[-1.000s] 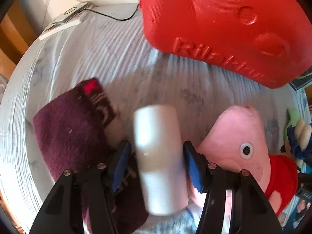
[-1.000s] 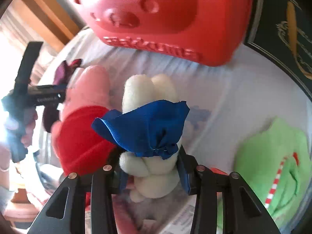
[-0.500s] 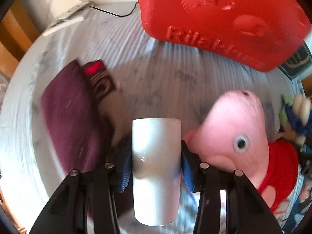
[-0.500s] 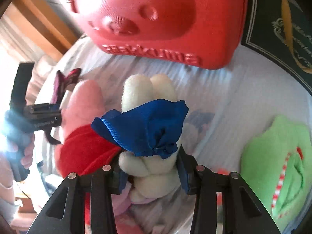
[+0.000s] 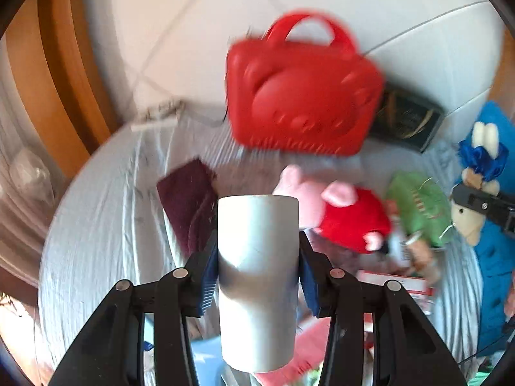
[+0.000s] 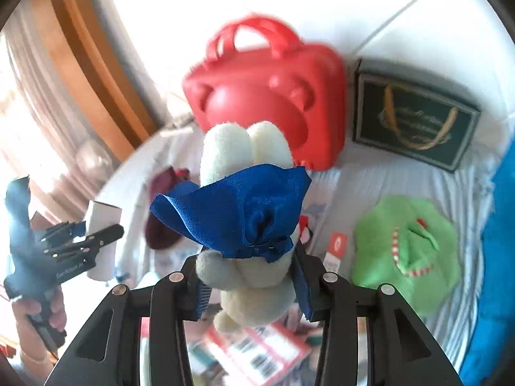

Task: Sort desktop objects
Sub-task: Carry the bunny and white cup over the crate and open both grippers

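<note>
The left gripper point(image 5: 257, 276) is clamped on a white cylindrical tube point(image 5: 257, 283), its blue pads pressed against both sides at the lower centre of the left wrist view, with the tube standing upright between them above the white striped tabletop point(image 5: 106, 225). Just behind the tube lie a dark maroon folded cloth point(image 5: 188, 199) to the left and a pink pig plush in a red dress point(image 5: 334, 212) to the right; a glossy red plastic handbag point(image 5: 302, 96) stands at the upper centre, blurred. The right gripper point(image 6: 249, 283) is closed on a cream plush rabbit with a blue satin bow point(image 6: 248, 212), held at the centre of the right wrist view. Beyond it the same handbag sits at the top centre, a dark green framed box with gold lettering point(image 6: 415, 122) at the upper right, and a green plush toy point(image 6: 405, 251) on the tabletop at the right. Printed cards point(image 6: 257, 350) lie beneath the rabbit.
</note>
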Tool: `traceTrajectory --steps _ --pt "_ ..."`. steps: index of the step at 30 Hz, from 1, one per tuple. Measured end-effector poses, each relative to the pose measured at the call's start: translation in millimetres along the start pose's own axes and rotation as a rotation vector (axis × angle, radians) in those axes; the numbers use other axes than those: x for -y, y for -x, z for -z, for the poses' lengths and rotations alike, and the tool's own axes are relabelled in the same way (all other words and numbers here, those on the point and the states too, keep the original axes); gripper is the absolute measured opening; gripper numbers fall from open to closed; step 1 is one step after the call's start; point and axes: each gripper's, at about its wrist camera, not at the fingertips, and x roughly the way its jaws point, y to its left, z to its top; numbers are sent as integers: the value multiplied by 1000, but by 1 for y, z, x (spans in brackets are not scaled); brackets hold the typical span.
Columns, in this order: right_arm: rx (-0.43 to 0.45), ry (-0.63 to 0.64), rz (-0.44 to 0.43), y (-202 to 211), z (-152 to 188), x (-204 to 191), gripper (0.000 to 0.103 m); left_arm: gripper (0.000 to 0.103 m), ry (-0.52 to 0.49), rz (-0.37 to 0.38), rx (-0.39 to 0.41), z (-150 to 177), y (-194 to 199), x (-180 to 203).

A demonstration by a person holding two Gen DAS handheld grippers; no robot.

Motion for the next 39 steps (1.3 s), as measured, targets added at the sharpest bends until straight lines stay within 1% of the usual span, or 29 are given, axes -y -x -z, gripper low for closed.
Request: traceTrajectory --steps 2,5,6,8,10,14,18,20,23,25,27,28,29,31,32,33,35,37,39 --pt "49 -3 14 39 10 -4 42 43 -27 12 60 3 26 12" --pt "120 -14 53 89 27 -16 42 43 -59 56 125 8 58 31" --pt "149 -22 70 113 34 -17 42 43 -70 67 141 11 67 39" --pt "192 -33 99 141 44 -22 42 43 -99 97 177 15 88 60" --pt "240 -37 136 172 56 -25 42 43 -128 148 210 18 113 82" --pt "325 -62 209 233 80 -22 42 43 -202 238 269 22 148 129" --pt "395 -102 298 287 103 -5 42 43 -282 349 326 26 183 189" --pt "422 -131 358 316 115 10 42 43 -321 399 343 28 197 221" --pt "460 -188 465 363 138 42 42 43 -379 472 365 35 218 273" --pt "472 -220 524 386 152 63 42 43 -414 526 368 41 230 312" --pt "472 -251 593 407 165 87 42 43 -445 558 364 47 241 350" --pt "464 -266 640 417 172 102 42 43 -462 579 355 52 246 373" --pt "456 -280 682 427 180 118 42 43 -474 590 346 56 248 387" --pt "431 -305 733 443 198 146 42 43 -500 609 323 65 253 420" --pt "422 -314 748 449 204 157 42 43 -512 612 311 69 253 435" --pt "404 -328 762 454 212 176 42 43 -522 611 299 72 252 449" --pt "374 -347 774 460 221 199 42 43 -537 596 278 79 251 473" --pt "342 -361 797 459 231 223 42 43 -549 574 261 85 247 494" --pt "316 -373 798 454 245 244 42 43 -563 552 246 89 242 511"
